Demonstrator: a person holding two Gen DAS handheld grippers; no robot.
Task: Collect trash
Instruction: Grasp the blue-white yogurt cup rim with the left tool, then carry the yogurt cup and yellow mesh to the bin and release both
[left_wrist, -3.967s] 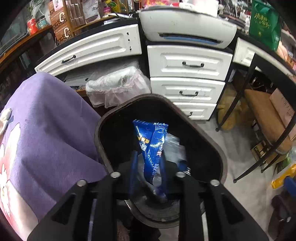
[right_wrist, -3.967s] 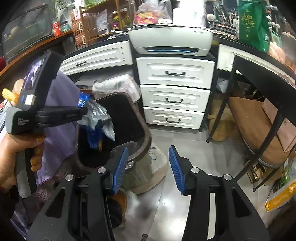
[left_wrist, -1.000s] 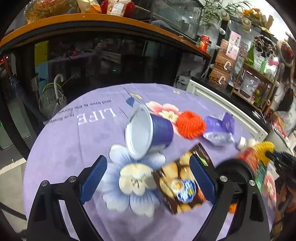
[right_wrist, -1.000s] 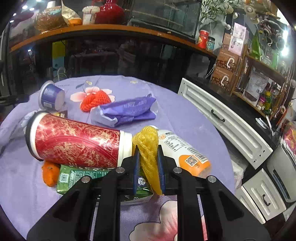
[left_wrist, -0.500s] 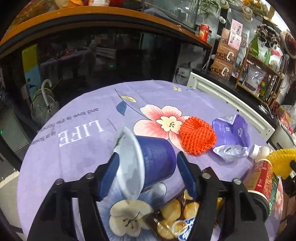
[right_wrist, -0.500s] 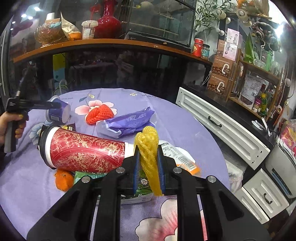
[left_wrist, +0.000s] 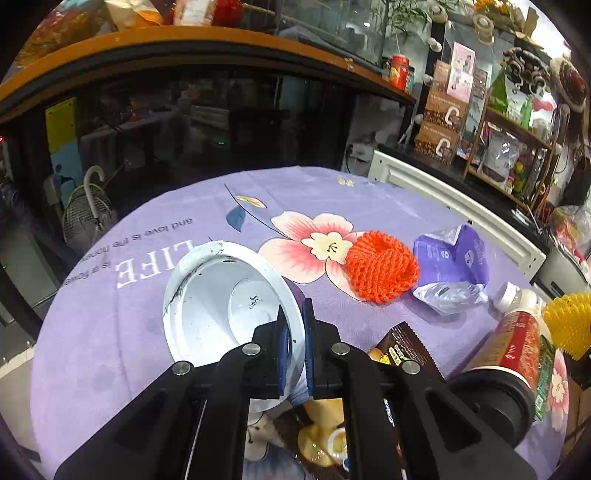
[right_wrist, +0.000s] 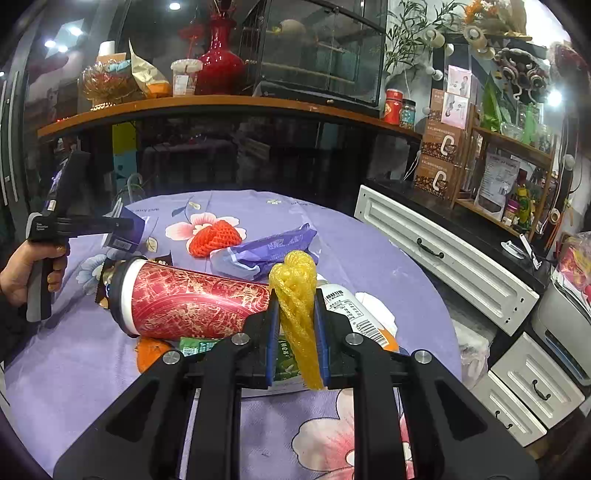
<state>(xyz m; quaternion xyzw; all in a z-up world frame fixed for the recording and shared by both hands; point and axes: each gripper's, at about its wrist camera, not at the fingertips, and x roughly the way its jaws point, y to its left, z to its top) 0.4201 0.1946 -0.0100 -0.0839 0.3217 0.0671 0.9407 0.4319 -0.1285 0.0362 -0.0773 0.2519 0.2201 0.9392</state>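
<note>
Gripping the rim of a blue paper cup, the left gripper has just been closing its jaws, and they now pinch the cup's wall, one pad inside the white interior and one outside; the cup is tipped, its mouth facing the camera, over a round table draped in a purple floral cloth. Across the table the right gripper is clamped narrowly on a yellow foam net, which stands up between its blue pads. From the right wrist view a hand at the left edge holds the other tool's handle, the cup at its tip. Litter crowds the cloth between the two tools: a large red paper cup lying on its side with a dark lid, a brown snack wrapper just beside the blue cup and partly hidden under the left tool's body, an orange foam net, a crumpled purple wrapper beside it, a white bottle with an orange base lying behind the yellow net, a green packet under the red cup and a small orange fruit next to it. White drawers and cluttered shelves line the wall to the right, well apart from the table
</note>
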